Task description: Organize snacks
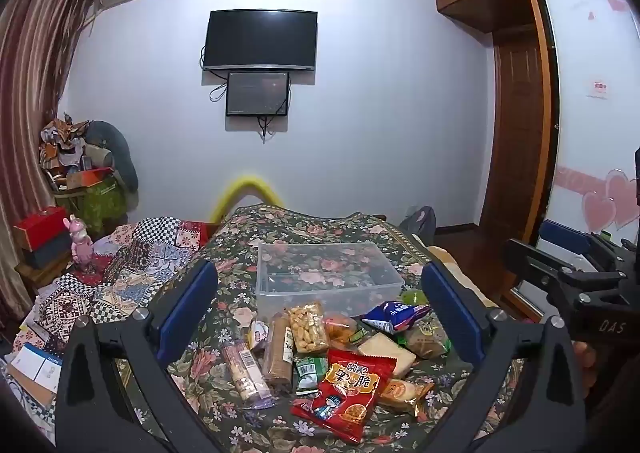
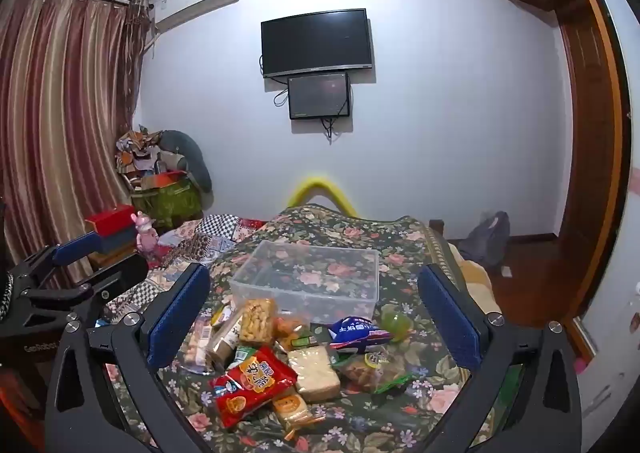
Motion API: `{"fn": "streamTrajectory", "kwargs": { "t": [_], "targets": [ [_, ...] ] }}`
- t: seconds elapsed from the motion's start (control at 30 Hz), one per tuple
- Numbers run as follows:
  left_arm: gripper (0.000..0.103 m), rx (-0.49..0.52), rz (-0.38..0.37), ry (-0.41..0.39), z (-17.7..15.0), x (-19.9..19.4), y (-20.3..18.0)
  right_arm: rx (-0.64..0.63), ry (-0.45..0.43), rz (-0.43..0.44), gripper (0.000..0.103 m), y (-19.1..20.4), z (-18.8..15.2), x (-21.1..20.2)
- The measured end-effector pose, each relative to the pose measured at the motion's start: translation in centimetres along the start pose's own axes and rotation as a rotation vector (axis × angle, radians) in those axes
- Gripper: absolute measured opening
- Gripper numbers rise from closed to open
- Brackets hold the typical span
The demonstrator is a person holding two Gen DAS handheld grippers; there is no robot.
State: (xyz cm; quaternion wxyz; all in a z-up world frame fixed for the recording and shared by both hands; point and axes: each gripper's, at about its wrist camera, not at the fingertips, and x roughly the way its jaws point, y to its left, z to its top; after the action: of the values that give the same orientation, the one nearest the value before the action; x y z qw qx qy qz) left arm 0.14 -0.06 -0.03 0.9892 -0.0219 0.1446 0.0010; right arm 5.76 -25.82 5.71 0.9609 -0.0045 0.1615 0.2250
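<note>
1. We hold both tools above the near edge of the bed, tipped slightly downward. The left gripper [image 1: 320, 307] has its jaws spread as wide as they go, with nothing between the pads. The right gripper [image 2: 316, 317] is the same: fully spread, holding nothing.

2. The snacks lie in a loose pile on the floral bedspread [image 1: 248, 419], toward its near edge. We see a red packet [image 1: 346, 393] nearest us, a pale square wafer pack [image 2: 314, 373] just beside it, a clear bag of peanuts [image 1: 308, 327], a blue wrapper [image 1: 394, 315] and a small green cup [image 2: 394, 323] on the pile's far right.

3. The clear plastic bin [image 1: 328, 293] sits just behind the pile, toward the middle of the bed. It looks empty; the floral pattern shows through its floor.

4. Our judgement: sorting has not begun. No snack is in the bin and neither tool touches anything. The step in hand is choosing a first item.

5. The next move calls for lowering one tool onto a packet lying on top of the pile. The red packet looks free of overlap, and thin, so a pinch across its width seems sensible.

6. Risk: crinkly wrappers may slip, and the soft bedding may give under the pads.
</note>
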Motion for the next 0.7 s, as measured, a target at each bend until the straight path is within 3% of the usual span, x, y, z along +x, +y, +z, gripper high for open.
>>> {"fn": "streamTrajectory", "kwargs": {
  "t": [0.7],
  "targets": [
    [0.103, -0.011, -0.015, -0.027, 0.12, -0.14, 0.18, 0.002, -0.014, 0.011, 0.103, 0.0, 0.12, -0.05]
  ]
}}
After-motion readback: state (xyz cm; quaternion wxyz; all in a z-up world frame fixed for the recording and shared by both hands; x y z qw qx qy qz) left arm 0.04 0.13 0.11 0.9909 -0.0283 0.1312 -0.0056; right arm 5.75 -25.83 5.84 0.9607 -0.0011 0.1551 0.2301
